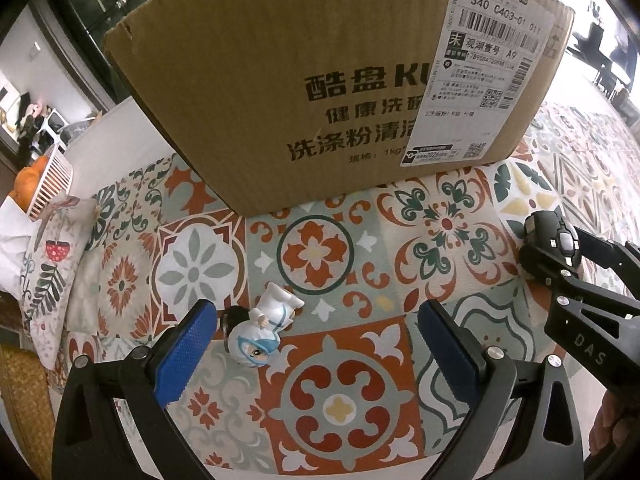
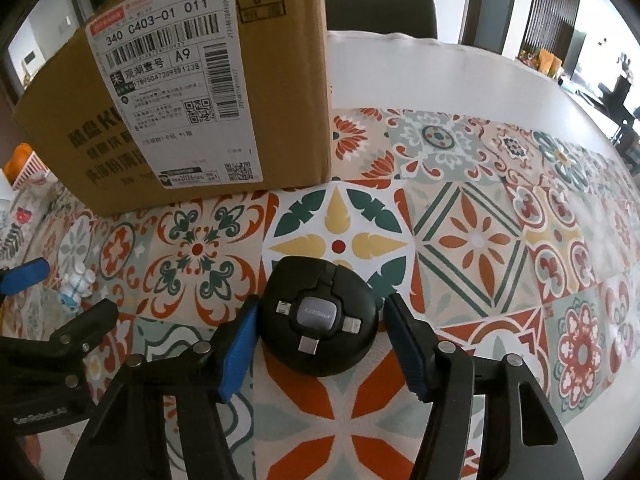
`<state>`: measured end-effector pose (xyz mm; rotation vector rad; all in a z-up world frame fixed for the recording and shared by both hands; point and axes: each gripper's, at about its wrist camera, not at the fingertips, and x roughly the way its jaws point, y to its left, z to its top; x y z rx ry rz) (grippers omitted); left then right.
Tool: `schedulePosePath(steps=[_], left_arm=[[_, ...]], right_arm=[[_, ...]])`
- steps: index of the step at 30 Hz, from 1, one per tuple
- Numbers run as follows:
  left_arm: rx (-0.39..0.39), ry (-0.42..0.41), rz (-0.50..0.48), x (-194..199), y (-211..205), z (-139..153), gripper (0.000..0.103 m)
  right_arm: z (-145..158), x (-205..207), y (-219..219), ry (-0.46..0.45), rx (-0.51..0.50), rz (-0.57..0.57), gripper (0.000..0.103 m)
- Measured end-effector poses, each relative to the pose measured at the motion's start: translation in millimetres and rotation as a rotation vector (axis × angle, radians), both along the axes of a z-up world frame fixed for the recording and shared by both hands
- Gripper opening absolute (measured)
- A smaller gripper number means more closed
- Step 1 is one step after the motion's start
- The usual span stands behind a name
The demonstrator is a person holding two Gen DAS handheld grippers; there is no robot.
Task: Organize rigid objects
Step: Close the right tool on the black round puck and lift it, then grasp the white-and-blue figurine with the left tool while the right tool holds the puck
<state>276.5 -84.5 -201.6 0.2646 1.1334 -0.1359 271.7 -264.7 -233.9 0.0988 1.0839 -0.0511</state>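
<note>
Cardboard box stands upright on patterned tablecloth, likely the drop target. Right gripper pinches round black cable hub, left pad touching, right just beside. Left gripper spread wide, white figurine lying near its left pad.

Both tongs have black angular frames, silver screws, 2 textured blue pads each, and white lettering.
</note>
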Motion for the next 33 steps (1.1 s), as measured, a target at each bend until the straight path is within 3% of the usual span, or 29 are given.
schedulePosePath(steps=[9, 16, 23, 29, 33], left_arm=[[-0.032, -0.016, -0.008, -5.8, 6.0, 8.4, 0.102], [-0.122, -0.004, -0.034, -13.1, 24.5, 23.5, 0.099], [-0.135, -0.016, -0.047, -23.1, 49.0, 30.8, 0.099], [-0.179, -0.009, -0.067, -25.4, 62.7, 21.4, 0.091], [-0.200, 0.015, -0.067, -22.7, 67.9, 13.3, 0.077]], right_arm=[[7.7, -9.3, 10.9, -0.005, 0.005, -0.003, 0.056], [28.3, -24.3, 33.0, -0.036, 0.022, 0.007, 0.056], [39.9, -33.2, 61.9, -0.049, 0.018, 0.040, 0.056], [31.9, -35.4, 75.7, -0.033, 0.023, 0.053, 0.056], [28.1, -33.1, 78.0, -0.014, 0.023, 0.045, 0.056]])
